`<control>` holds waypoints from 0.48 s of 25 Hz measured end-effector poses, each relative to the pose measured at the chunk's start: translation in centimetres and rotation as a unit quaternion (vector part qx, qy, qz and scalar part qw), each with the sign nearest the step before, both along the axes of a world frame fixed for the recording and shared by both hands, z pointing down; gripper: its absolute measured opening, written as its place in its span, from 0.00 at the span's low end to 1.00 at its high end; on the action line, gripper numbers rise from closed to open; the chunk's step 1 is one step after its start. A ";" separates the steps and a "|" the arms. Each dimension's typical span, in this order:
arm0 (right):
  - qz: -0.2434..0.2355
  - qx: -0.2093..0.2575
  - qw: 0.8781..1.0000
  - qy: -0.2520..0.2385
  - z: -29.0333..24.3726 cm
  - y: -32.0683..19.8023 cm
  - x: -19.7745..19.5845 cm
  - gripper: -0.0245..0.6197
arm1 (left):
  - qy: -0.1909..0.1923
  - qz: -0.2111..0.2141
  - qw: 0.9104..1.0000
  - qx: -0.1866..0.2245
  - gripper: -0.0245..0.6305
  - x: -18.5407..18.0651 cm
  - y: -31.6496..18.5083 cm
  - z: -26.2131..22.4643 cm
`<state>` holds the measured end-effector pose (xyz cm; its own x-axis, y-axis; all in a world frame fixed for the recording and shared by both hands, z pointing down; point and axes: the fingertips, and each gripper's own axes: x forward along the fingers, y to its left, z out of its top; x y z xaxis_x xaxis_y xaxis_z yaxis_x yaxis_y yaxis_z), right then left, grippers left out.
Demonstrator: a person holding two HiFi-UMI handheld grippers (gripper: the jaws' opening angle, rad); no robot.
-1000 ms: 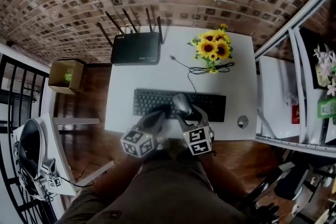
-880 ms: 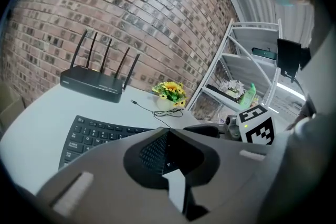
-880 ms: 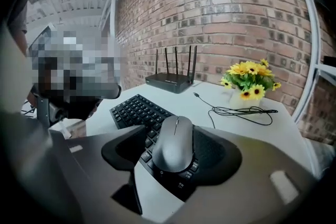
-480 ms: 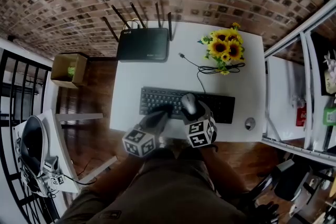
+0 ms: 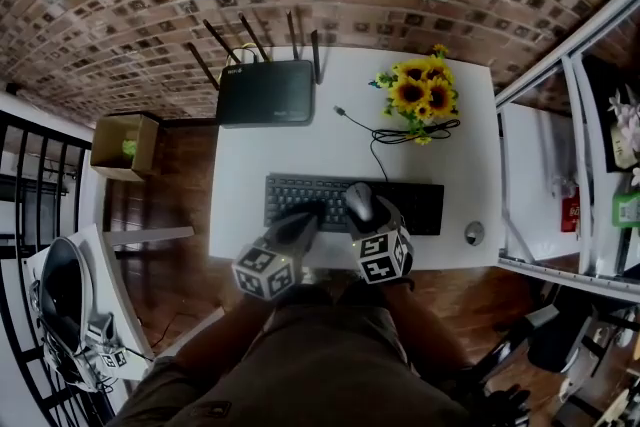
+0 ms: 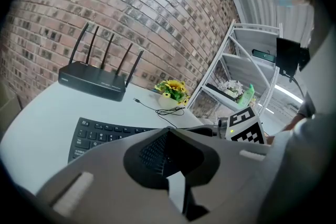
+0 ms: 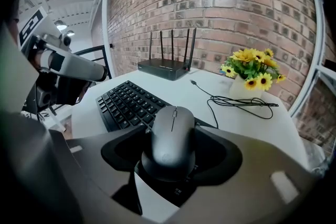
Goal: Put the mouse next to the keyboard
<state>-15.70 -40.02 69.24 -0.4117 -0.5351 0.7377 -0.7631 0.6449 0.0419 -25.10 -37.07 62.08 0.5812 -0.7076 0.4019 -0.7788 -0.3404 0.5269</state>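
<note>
A grey mouse (image 7: 172,139) sits between the jaws of my right gripper (image 7: 173,124), whose pads press its sides. The jaws have just been closing on it. In the head view the mouse (image 5: 358,201) and right gripper (image 5: 363,213) are over the right half of the black keyboard (image 5: 305,198), which lies across the front of the white table (image 5: 290,145). My left gripper (image 5: 303,221) hovers at the keyboard's front edge, just left of the right one. Its jaws meet at the tips with nothing in them (image 6: 168,131). The keyboard (image 6: 97,134) shows past them.
A black router (image 5: 265,93) with antennas stands at the back left. A vase of sunflowers (image 5: 420,93) and a loose black cable (image 5: 385,137) are at the back right. A small round object (image 5: 474,233) lies right of the keyboard. A white shelf frame (image 5: 560,105) borders the table's right.
My right gripper has sunk a little toward the keyboard with the mouse still between its jaws. The left gripper has stayed where it was.
</note>
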 end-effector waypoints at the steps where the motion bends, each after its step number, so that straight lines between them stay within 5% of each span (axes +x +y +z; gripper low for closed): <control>1: 0.005 0.002 1.000 -0.001 -0.1 0.0 0.2 0.51 | 0.000 0.003 1.000 0.001 0.03 0.0 -0.1 0.0; 12: 0.063 0.022 0.998 0.003 -2.5 0.5 3.3 0.50 | 0.013 0.056 0.998 0.030 0.03 1.8 -0.6 -0.8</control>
